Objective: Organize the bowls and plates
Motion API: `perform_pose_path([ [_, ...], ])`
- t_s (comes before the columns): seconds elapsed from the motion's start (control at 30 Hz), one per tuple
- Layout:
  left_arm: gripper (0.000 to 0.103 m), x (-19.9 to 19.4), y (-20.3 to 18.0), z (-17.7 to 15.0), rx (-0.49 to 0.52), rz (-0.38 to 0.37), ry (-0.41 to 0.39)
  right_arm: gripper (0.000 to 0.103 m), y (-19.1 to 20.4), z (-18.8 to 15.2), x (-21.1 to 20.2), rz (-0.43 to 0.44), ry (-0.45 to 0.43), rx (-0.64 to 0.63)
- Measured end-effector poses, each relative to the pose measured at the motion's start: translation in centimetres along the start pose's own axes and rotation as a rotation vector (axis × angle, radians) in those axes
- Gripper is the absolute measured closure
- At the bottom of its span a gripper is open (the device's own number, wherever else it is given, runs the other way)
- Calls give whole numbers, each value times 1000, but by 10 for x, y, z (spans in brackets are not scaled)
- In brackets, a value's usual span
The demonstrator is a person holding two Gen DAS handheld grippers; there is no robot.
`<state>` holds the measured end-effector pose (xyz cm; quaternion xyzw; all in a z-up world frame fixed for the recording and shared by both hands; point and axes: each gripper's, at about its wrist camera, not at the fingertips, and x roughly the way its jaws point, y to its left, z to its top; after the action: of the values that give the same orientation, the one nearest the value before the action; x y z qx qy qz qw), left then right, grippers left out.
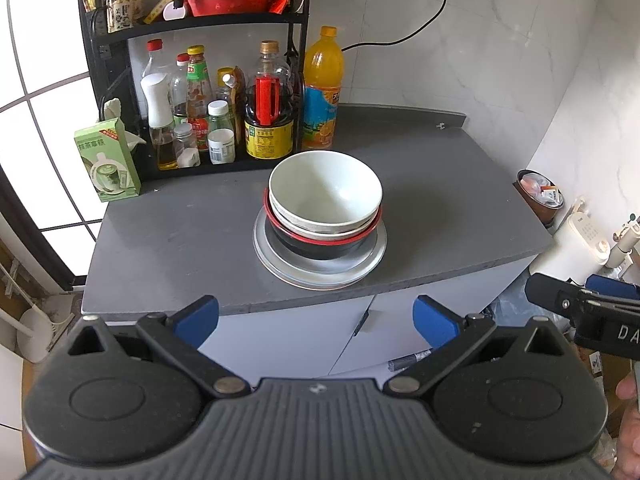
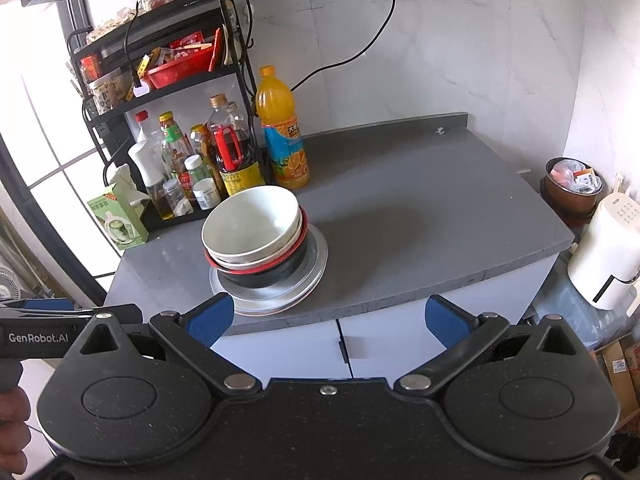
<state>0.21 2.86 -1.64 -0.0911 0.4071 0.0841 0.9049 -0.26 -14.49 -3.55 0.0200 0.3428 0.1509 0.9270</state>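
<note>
One stack of dishes stands near the front of the grey countertop [image 1: 180,240]. A white bowl [image 1: 325,188] tops it, nested in another pale bowl, which sits in a black bowl with a red rim [image 1: 320,246]. All rest on stacked pale plates [image 1: 320,276]. In the right wrist view the white bowl [image 2: 250,224], the black bowl [image 2: 276,272] and the plates [image 2: 280,300] lie left of centre. My left gripper [image 1: 316,320] hangs open before the counter edge, empty. My right gripper [image 2: 328,318] is open too, off to the right of the stack, holding nothing.
A black rack [image 1: 192,92] of sauce bottles fills the back left, with an orange juice bottle [image 1: 322,88] beside it and a green carton [image 1: 108,160] at the left. A power cable [image 1: 436,16] runs down the wall. Right of the counter stand a white appliance [image 2: 604,256] and a bin [image 2: 568,188].
</note>
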Motion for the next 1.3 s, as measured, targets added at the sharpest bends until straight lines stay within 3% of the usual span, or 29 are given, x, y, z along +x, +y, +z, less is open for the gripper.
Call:
perform_pose_path([
  [1.3,1,2,-1,1,-21,14,14,0,2,-1,0,-13,14,-56],
])
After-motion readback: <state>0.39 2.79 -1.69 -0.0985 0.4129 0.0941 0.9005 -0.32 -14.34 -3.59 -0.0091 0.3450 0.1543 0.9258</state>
